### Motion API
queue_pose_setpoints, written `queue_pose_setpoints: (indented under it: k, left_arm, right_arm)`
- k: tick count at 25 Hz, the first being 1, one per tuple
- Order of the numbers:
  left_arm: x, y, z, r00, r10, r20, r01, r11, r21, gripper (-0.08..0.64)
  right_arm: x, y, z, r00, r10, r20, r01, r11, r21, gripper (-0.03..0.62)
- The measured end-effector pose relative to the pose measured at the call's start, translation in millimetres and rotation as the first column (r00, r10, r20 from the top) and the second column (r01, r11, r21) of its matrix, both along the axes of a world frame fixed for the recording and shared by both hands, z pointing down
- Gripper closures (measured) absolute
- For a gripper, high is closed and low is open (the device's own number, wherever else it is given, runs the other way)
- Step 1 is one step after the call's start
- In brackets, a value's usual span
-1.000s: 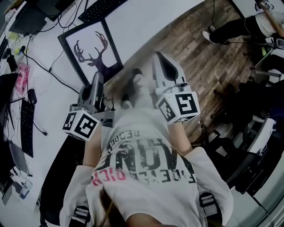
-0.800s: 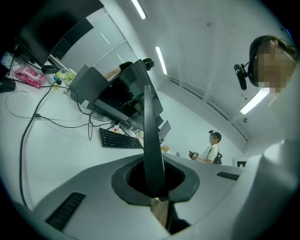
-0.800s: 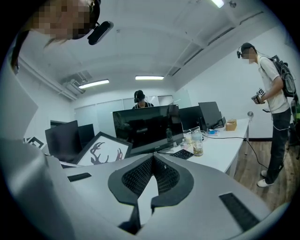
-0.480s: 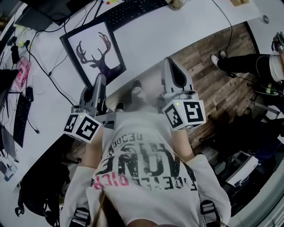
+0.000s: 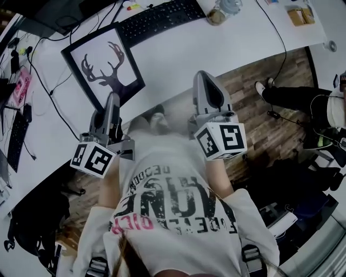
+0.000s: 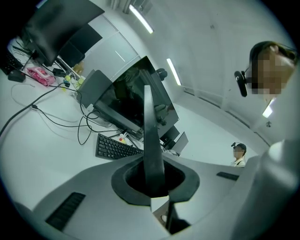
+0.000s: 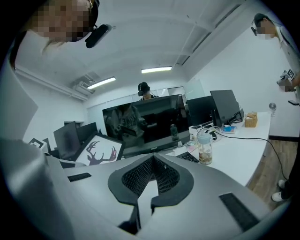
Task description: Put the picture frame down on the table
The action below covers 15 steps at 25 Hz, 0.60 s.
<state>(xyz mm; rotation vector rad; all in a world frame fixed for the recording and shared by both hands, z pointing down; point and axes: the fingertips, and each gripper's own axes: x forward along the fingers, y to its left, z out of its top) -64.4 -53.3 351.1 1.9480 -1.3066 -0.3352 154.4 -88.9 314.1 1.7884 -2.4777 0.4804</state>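
The picture frame, black-edged with a dark deer head on white, hangs tilted over the near part of the white table. My left gripper is shut on the frame's near edge. In the left gripper view the frame shows edge-on as a dark strip rising from between the jaws of that gripper. My right gripper is held to the right of the frame, apart from it, jaws together with nothing in them. In the right gripper view, the frame appears at left, beyond the right gripper.
A black keyboard, a jar and a small box lie at the table's far side. Cables and a pink object are left of the frame. Another person sits on the wooden floor at right.
The left gripper and the frame have shifted a little to the left and toward me in the view. The right gripper stays about where it was.
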Motion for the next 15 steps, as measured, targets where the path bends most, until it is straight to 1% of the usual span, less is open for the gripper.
queue_pose_setpoints:
  k: [5,9,15]
  left_arm:
    - [1,-4,8,1.000,-0.025,0.001,0.025,1.000,-0.020,0.540]
    - [-4,-7,9,0.999,-0.033,0.009,0.033,0.999,-0.025,0.540]
    - [-9,-19,12,1.000,-0.006,-0.006,0.006,0.999,-0.035,0.540]
  right_arm:
    - [11,-9,8,1.000,0.000,-0.003,0.000,1.000,-0.023,0.594]
    - [9,-18,12,1.000,-0.003,-0.002,0.003,0.999,-0.033,0.594]
    - [1,-30,12,1.000,0.011,-0.010,-0.011,0.999,-0.034,0.594]
